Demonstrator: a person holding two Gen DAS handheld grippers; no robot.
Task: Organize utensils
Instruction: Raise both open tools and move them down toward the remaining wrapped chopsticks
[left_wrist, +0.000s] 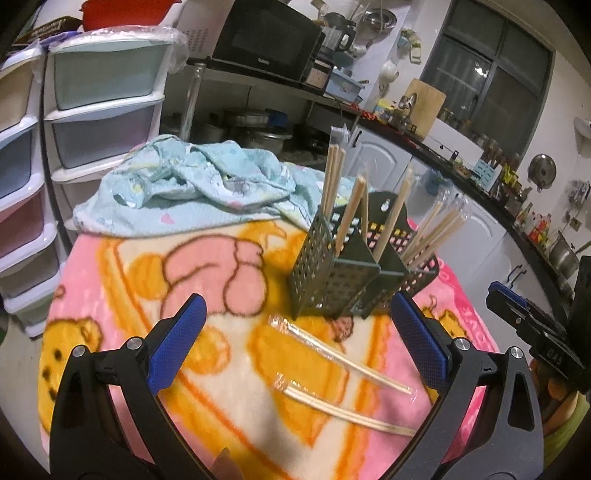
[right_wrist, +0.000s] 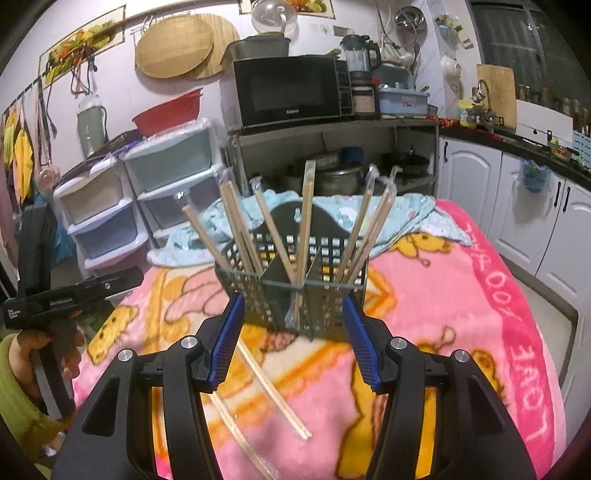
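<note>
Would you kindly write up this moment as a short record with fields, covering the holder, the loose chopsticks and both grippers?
surface: pink cartoon blanket
holder: dark perforated utensil holder, upright, with dividers
in holder: several wrapped chopstick pairs, leaning outward
loose: two wrapped chopstick pairs flat on the blanket in front of the holder
behind holder: crumpled light blue cloth
left gripper: open, empty
right gripper: open, empty, in front of the holder

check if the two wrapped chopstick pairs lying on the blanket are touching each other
Apart. The left wrist view shows the upper pair and lower pair lying roughly parallel, with a strip of blanket visible between them along their length.
</note>
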